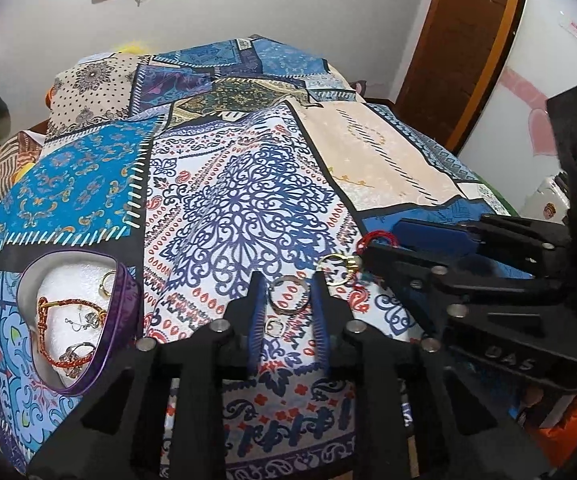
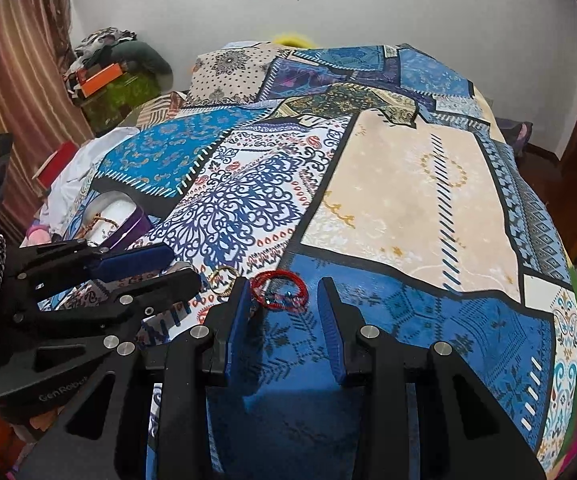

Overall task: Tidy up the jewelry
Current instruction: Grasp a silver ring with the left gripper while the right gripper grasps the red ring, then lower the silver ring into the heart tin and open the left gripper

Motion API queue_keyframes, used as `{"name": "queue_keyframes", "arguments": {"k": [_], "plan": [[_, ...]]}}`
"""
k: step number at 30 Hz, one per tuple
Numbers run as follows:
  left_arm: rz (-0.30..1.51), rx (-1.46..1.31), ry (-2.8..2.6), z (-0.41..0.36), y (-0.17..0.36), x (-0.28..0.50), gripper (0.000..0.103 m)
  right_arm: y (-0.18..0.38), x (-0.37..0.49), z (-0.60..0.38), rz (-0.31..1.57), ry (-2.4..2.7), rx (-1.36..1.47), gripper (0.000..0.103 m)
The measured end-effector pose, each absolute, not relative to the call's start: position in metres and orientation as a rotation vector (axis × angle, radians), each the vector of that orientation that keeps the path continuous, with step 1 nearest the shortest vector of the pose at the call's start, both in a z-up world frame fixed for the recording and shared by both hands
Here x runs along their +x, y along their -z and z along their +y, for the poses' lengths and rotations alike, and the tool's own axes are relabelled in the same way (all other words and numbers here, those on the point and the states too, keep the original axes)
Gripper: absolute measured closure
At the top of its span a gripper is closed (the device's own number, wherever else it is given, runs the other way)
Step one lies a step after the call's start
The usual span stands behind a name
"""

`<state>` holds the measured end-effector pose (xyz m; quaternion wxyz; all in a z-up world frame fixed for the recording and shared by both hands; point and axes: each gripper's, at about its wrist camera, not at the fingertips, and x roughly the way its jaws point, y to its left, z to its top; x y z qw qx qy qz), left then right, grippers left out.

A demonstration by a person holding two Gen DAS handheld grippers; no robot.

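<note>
My left gripper [image 1: 287, 286] is open over the patterned bedspread, its fingers either side of a silver ring [image 1: 288, 298]; a smaller silver ring [image 1: 274, 327] lies just nearer. A gold ring [image 1: 337, 269] and a red thread bracelet [image 1: 373, 239] lie to the right. A purple-rimmed jewelry box [image 1: 122, 312] at left holds a red-gold bangle [image 1: 48, 332] and several rings. My right gripper [image 2: 284, 294] is open, with the red bracelet [image 2: 278, 290] between its fingertips. The gold ring [image 2: 224, 278] lies left of it. The left gripper [image 2: 160, 268] shows at left.
The bedspread [image 2: 408, 200] covers a bed that drops off at right. The box [image 2: 128, 224] sits at the left. A wooden door [image 1: 460, 40] stands at right, clutter and a curtain [image 2: 16, 80] at far left.
</note>
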<state>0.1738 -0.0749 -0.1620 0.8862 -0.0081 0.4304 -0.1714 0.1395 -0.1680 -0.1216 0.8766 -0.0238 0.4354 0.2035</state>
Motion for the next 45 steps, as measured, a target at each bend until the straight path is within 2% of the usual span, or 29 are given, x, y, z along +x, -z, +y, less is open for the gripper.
{"name": "queue_keyframes", "arguments": {"k": [6, 7, 10, 11, 21, 45], "plan": [[0.893, -0.006, 0.362, -0.077, 0.162, 0.173, 0.082, 0.125, 0.141, -0.166, 0.898, -0.432, -0.047, 0.073], [0.892, -0.008, 0.362, -0.077, 0.161, 0.173, 0.082, 0.126, 0.141, -0.167, 0.898, -0.443, -0.04, 0.078], [0.887, -0.008, 0.359, -0.077, 0.159, 0.172, 0.082, 0.125, 0.14, -0.168, 0.895, -0.453, -0.014, 0.085], [0.884, -0.007, 0.358, -0.077, 0.158, 0.172, 0.082, 0.126, 0.141, -0.17, 0.899, -0.459, 0.006, 0.094], [0.833, -0.01, 0.341, -0.072, 0.137, 0.165, 0.082, 0.115, 0.139, -0.179, 0.874, -0.413, 0.061, 0.095], [0.68, -0.058, 0.262, -0.021, 0.083, 0.127, 0.082, 0.036, 0.116, -0.149, 0.68, -0.42, 0.003, 0.095]]}}
